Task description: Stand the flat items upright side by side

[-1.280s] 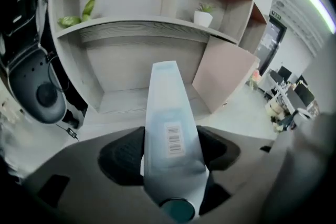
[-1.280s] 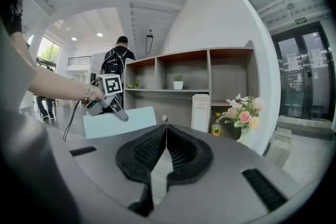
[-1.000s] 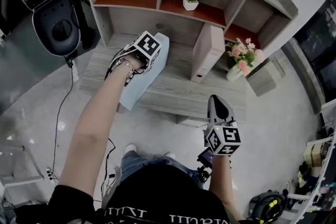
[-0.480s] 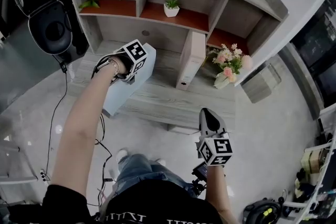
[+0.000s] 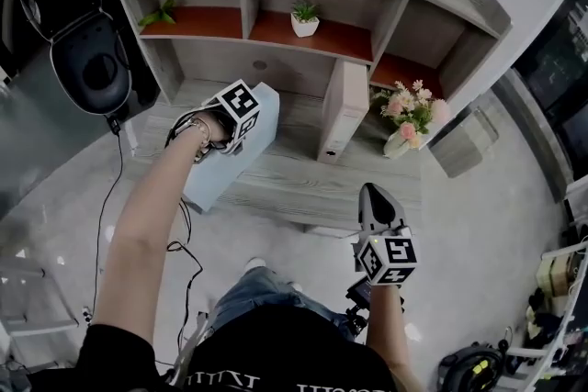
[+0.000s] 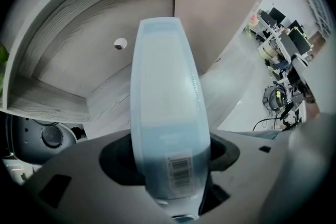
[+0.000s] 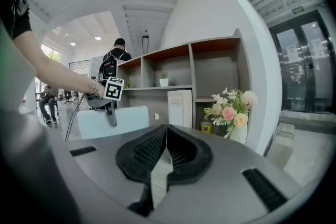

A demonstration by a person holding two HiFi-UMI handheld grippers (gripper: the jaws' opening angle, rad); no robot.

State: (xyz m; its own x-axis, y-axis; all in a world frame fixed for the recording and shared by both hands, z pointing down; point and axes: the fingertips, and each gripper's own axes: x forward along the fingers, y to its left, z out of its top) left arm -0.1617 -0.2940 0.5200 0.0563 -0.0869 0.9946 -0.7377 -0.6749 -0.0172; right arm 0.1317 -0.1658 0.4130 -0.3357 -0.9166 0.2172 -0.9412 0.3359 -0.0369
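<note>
A light blue box file [image 5: 208, 183] hangs tilted over the left of the grey wooden ledge [image 5: 303, 177], its lower end past the front edge. My left gripper [image 5: 223, 135] has it between its jaws, which are closing on it; in the left gripper view the file [image 6: 165, 97] runs straight out from the left gripper [image 6: 173, 186], barcode label near the pads. A beige box file [image 5: 342, 110] stands upright on the ledge to the right, also visible as the beige file [image 6: 210, 13]. My right gripper [image 5: 377, 199] hovers low in front of the ledge, shut and empty [image 7: 165, 136].
A vase of pink flowers [image 5: 406, 117] stands right of the beige file. A small potted plant [image 5: 303, 16] sits on the upper shelf. A black chair [image 5: 87, 50] and a floor cable [image 5: 115, 197] lie to the left. People show in the distance in the right gripper view.
The head view has swung a little. My left gripper keeps the blue file over the ledge's left part; the right gripper stays low in front.
</note>
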